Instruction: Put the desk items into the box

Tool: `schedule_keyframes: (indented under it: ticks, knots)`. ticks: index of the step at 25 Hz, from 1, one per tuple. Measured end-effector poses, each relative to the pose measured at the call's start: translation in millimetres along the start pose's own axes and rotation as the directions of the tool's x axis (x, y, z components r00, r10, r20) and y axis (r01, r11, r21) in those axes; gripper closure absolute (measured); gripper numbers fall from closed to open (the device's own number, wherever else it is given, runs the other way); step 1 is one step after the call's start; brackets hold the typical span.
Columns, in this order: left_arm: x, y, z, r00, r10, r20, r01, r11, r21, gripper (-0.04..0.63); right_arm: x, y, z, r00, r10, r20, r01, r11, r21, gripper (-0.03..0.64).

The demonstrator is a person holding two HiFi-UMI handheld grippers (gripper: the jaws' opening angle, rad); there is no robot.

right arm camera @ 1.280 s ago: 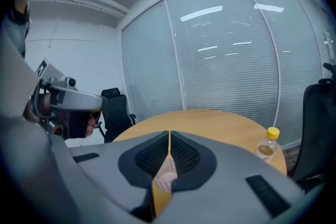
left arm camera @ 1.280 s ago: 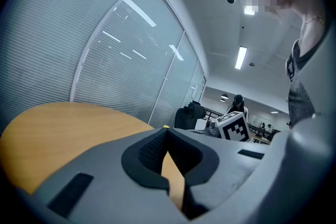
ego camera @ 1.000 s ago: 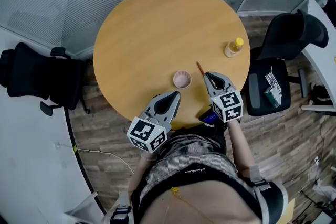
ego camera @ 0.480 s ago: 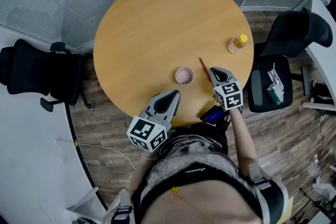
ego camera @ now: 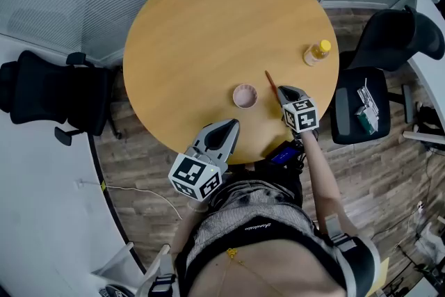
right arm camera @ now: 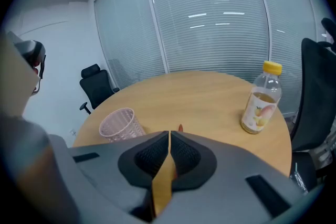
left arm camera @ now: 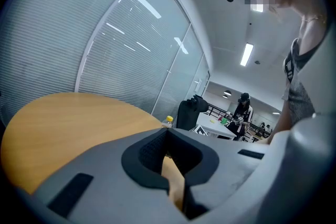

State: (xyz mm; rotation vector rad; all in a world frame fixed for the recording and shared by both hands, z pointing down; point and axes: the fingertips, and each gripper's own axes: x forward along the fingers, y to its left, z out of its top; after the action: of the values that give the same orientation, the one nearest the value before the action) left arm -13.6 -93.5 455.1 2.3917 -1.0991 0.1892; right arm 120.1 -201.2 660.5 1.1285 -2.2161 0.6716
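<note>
On the round wooden table (ego camera: 201,31) lie a small pink mesh cup (ego camera: 245,95), a reddish-brown pen (ego camera: 270,83) and a juice bottle with a yellow cap (ego camera: 316,53). My right gripper (ego camera: 284,90) is shut and empty, its tip just right of the pen's near end. In the right gripper view, only the pen's tip (right arm camera: 180,127) peeks over the closed jaws, with the cup (right arm camera: 119,124) to the left and the bottle (right arm camera: 260,105) to the right. My left gripper (ego camera: 230,126) is shut and empty over the table's near edge. No box is recognisable.
A blue object (ego camera: 285,153) sits below the table's near edge by my right forearm. Black office chairs stand at left (ego camera: 49,90) and right (ego camera: 389,45); the right one's seat holds small items (ego camera: 363,111). Glass walls with blinds surround the table.
My right gripper has reached a little farther over the table, closer alongside the pen. The left gripper has stayed where it was.
</note>
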Motion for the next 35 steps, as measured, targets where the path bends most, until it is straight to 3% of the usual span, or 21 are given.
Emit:
schedule_keyframes:
  ticks: [12, 21, 24, 35]
  knots:
    - [6, -2, -10, 1.000, -0.016, -0.025, 0.015, 1.000, -0.017, 0.598, 19, -10, -51, 0.991, -0.022, -0.130, 0.022, 1.000, 0.001, 0.591]
    - [9, -2, -14, 0.999, -0.024, -0.036, 0.023, 0.999, -0.024, 0.598, 27, -9, -68, 0.987, -0.031, -0.156, 0.030, 1.000, -0.004, 0.585]
    - [8, -1, -14, 0.999, -0.024, -0.037, 0.023, 0.999, -0.028, 0.598, 30, -9, -72, 0.985, -0.035, -0.170, 0.036, 0.999, 0.001, 0.531]
    - [8, 4, -17, 0.999, -0.018, -0.045, 0.017, 0.999, -0.036, 0.598, 34, -12, -81, 0.973, -0.130, -0.192, 0.131, 0.991, -0.005, 0.510]
